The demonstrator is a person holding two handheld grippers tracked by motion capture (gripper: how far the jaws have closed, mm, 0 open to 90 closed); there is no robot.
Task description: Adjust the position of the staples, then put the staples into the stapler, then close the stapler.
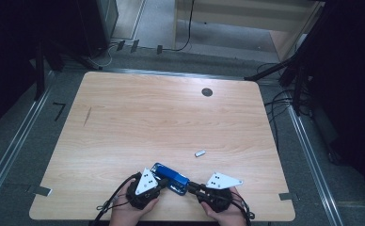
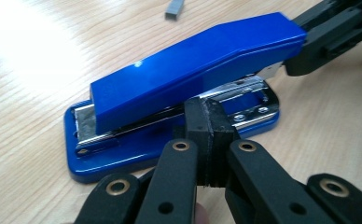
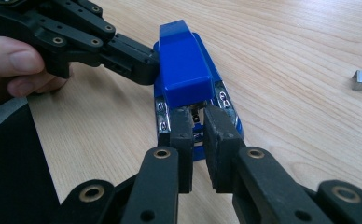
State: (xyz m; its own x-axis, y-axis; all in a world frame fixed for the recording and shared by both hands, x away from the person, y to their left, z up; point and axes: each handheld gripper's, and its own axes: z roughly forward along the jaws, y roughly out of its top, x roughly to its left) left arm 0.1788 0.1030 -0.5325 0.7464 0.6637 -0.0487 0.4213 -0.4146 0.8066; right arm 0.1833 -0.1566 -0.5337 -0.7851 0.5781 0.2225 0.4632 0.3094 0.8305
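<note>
Both hands rest low at the bench's near edge. The left tool, clenched empty, touches the stapler's side; the right tool is nearly clenched at the stapler's rear end, grasping something small there that cannot be made out.

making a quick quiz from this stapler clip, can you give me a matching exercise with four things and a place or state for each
Things:
1. stapler
2. strip of staples
3. left gripper
4. right gripper

Places or states:
A. fingers pressed together, tips at the side of the base
B. lies alone on bare wood
C. blue, between the two grippers
D. fingers nearly closed at the hinge end, around a small metal part

Pairs: 1-C, 2-B, 3-A, 4-D
</note>
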